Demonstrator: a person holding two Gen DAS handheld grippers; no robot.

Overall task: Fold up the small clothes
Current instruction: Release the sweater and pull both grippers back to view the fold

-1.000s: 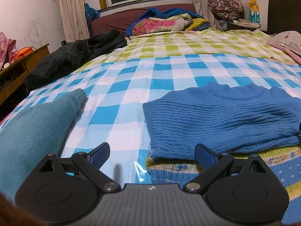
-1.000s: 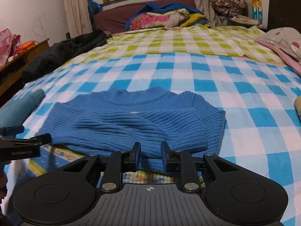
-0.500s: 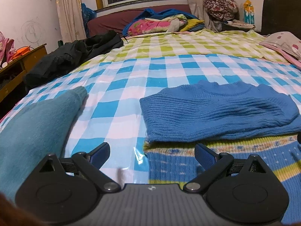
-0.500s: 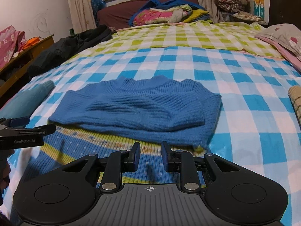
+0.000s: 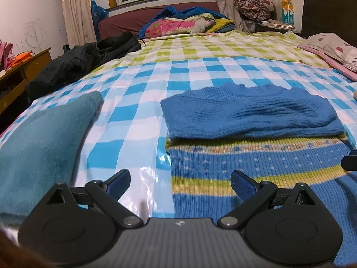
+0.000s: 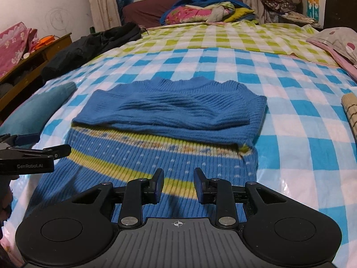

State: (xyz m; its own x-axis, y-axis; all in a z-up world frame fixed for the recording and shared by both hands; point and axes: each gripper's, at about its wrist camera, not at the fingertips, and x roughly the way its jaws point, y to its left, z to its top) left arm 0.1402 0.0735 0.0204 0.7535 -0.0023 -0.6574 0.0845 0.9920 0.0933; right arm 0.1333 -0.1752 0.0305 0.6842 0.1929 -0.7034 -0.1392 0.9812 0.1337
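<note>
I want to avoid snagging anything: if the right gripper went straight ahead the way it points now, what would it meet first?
Probably the blue sweater itself: the right gripper, jaws partly open and empty, points over its striped lower part toward the folded-over sleeves. Its height above the knit is unclear.

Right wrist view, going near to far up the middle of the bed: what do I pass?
Right gripper → striped lower part of the blue sweater → its folded-over plain blue top → checkered bed cover → pile of bedding by the window.
</note>
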